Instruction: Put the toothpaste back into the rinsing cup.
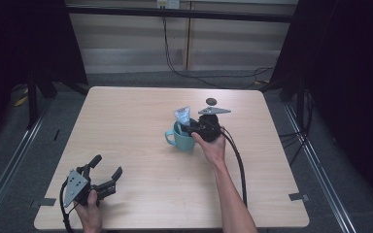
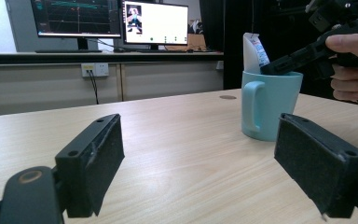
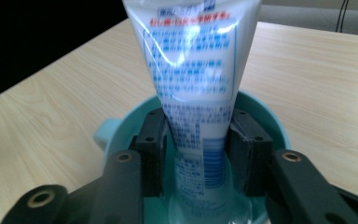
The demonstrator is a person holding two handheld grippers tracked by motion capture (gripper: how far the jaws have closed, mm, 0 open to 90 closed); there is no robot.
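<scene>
My right gripper (image 1: 188,128) sits tilted down into the teal mug (image 1: 182,138), which stands upright near the middle of the table (image 1: 126,126), handle toward the left in the high view. In the right gripper view both jaws are inside the mug (image 3: 265,116) and pressed against either side of a white tube with blue print (image 3: 193,88), so this gripper is closed on the tube. The tube stands upright, cap end down in the mug, crimped end sticking up above the rim. In the left gripper view the tube (image 2: 254,49) leans a little in the mug (image 2: 268,105) with the right gripper's jaw crossing the rim and my right hand (image 2: 352,65) behind it.

My left gripper (image 1: 106,172) is near the table's front left corner, well apart from the mug, held by my left hand (image 1: 90,208). Its jaws are spread wide with nothing between them, just bare table top in the left gripper view. Whether it rests on the table or hangs just above it, I cannot tell.

A small dark disc (image 1: 211,101) lies on the table beyond the mug. Two monitors (image 2: 109,18) stand on a counter behind the table.
</scene>
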